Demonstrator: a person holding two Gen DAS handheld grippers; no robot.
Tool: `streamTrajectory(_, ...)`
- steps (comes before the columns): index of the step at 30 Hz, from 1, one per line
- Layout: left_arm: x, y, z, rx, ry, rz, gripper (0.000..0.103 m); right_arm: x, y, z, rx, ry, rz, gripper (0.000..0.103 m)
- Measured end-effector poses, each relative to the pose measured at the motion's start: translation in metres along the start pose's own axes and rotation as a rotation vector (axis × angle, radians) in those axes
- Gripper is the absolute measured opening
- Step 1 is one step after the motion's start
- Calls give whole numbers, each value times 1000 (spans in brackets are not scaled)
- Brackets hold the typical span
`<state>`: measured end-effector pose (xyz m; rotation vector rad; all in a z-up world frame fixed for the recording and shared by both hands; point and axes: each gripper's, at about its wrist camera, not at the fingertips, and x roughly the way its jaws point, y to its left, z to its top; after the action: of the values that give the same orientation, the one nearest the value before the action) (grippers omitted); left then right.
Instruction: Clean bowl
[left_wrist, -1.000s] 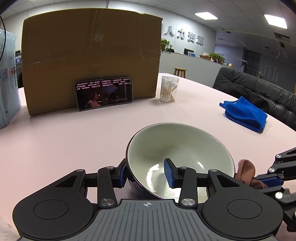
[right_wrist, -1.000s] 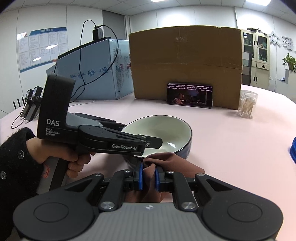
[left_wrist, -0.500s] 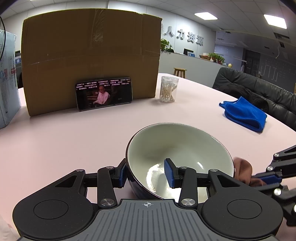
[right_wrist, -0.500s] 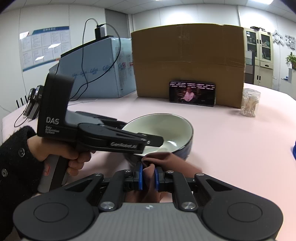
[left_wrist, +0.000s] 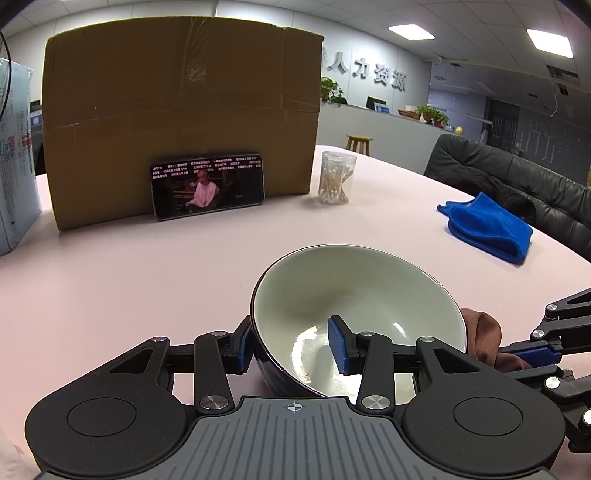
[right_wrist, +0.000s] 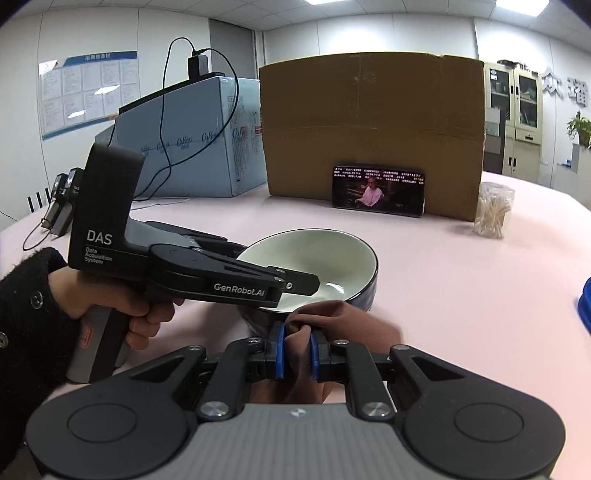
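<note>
A bowl (left_wrist: 362, 295), white inside and dark outside, sits on the pink table and shows in the right wrist view too (right_wrist: 314, 251). My left gripper (left_wrist: 291, 349) is shut on the bowl's near rim, one pad outside and one inside; it also shows in the right wrist view (right_wrist: 295, 286). My right gripper (right_wrist: 295, 354) is shut on a brown cloth (right_wrist: 325, 317) beside the bowl's outer wall. The cloth (left_wrist: 484, 332) and right gripper (left_wrist: 535, 354) show at the bowl's right in the left wrist view.
A cardboard box (left_wrist: 177, 118) stands at the back with a phone (left_wrist: 207, 186) leaning on it. A jar of cotton swabs (left_wrist: 336, 177) is beside it. A blue cloth (left_wrist: 487, 225) lies at the right. A blue carton (right_wrist: 192, 140) stands at the left.
The right gripper with the brown cloth has shifted slightly along the bowl's outer side. The left gripper and the bowl have stayed in place.
</note>
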<state>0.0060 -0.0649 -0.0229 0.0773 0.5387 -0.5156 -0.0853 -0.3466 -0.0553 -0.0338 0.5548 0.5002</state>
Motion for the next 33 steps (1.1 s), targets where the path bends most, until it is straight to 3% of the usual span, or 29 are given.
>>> streamTrajectory(10, 1, 0, 1, 3, -1, 0, 39, -2, -20, -1, 64, -5, 0, 15)
streamTrajectory(17, 2, 2, 1, -2, 1, -2, 39, -1, -11, 0, 33, -11, 23, 15)
streamTrajectory(27, 1, 5, 1, -10, -1, -7, 41, -12, -51, 2, 196, -71, 31, 15)
streamTrajectory(33, -3, 14, 1, -61, -32, -1, 44, -23, -63, -4, 193, -61, 129, 15)
